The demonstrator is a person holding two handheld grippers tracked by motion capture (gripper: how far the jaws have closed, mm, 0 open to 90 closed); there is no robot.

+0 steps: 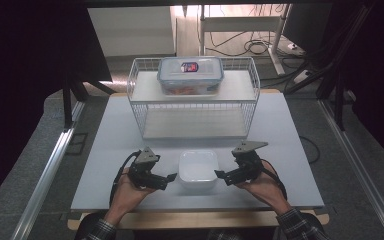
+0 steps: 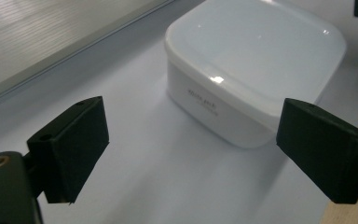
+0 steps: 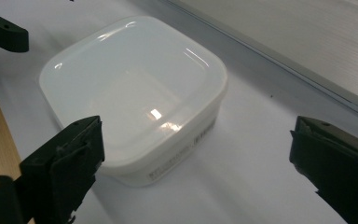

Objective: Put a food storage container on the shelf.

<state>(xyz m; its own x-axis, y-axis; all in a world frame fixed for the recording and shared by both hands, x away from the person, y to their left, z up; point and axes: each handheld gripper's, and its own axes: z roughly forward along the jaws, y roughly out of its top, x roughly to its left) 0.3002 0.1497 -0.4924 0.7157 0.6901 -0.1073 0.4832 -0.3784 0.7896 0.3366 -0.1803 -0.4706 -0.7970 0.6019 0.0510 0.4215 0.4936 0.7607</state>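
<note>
Tongs flank a white square container [image 1: 198,169] that sits near the front edge of the white table [image 1: 105,150]. The left tongs [image 1: 167,179] lie just beside its left side, jaws spread wide and holding nothing; the right tongs [image 1: 221,175] sit just beside its right side, likewise spread and empty. Each is held in a hand coming from the bottom. Behind the container stands a white wire basket [image 1: 140,107], and on its top shelf rests a clear lidded box [image 1: 190,75].
</note>
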